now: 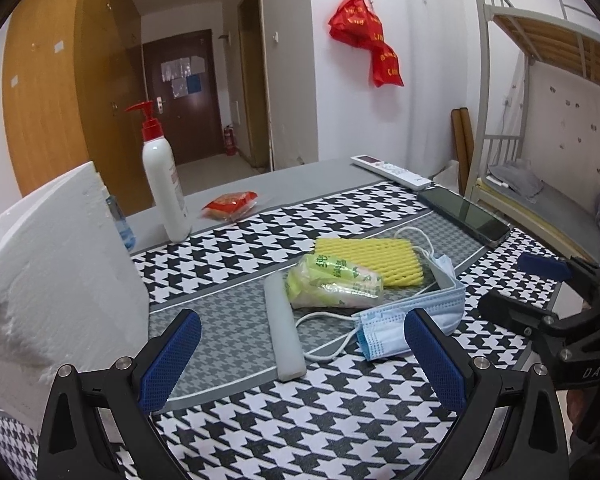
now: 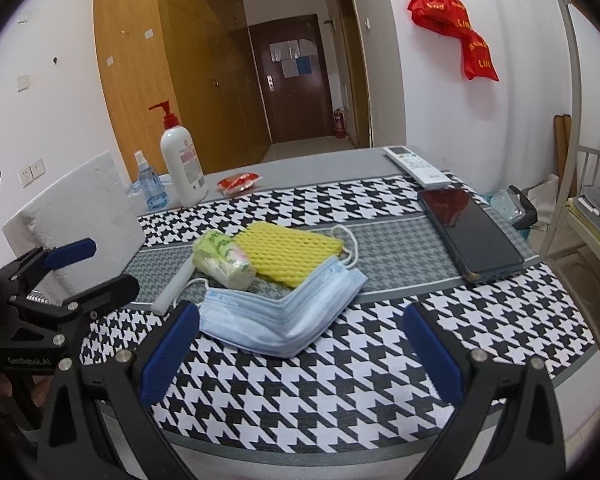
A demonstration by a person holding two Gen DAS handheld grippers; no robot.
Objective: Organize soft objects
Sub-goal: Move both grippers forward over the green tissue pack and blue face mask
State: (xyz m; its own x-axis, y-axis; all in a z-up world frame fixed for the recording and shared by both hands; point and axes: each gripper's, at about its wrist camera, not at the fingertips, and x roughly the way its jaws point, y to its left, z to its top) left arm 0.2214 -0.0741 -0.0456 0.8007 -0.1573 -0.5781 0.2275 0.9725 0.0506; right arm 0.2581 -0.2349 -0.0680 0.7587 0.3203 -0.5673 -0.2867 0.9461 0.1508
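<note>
The left gripper [image 1: 302, 356] is nearest in its own view: its two blue ribbed pads stand wide apart, holding nothing and touching nothing, above the black-and-white houndstooth table mat [image 1: 340, 412]. The right gripper [image 2: 300, 348] is in the same condition, its blue pads spread wide and empty over the mat. Each gripper also appears at the edge of the other's view; white lettering reads "DAS" on the right unit's black body and "GenRobot.AI" on the left unit's.

The soft objects lie grouped at the mat's centre, just beyond both grippers. Closest is the pale blue pleated face mask [image 2: 280, 316], folded into a V, with white ear loops trailing. Left of it lies a translucent white rectangular foam strip [image 1: 284, 332]. Touching that strip is a green-and-yellow plastic tissue pack [image 1: 334, 280] (its green printing is too small to read), which rests partly on a yellow foam mesh sleeve [image 1: 376, 258].

A white block of expanded foam [image 1: 56, 276] stands at the left. Farther back are a dark smartphone [image 2: 470, 236], a white pump bottle with red dispenser [image 1: 165, 176] (label illegible), a small clear blue spray bottle [image 2: 150, 184], a red snack packet [image 1: 230, 204] and a white remote control [image 2: 418, 166].

On the far wall hang red plastic bags with yellow printing [image 1: 368, 36], not legible.
</note>
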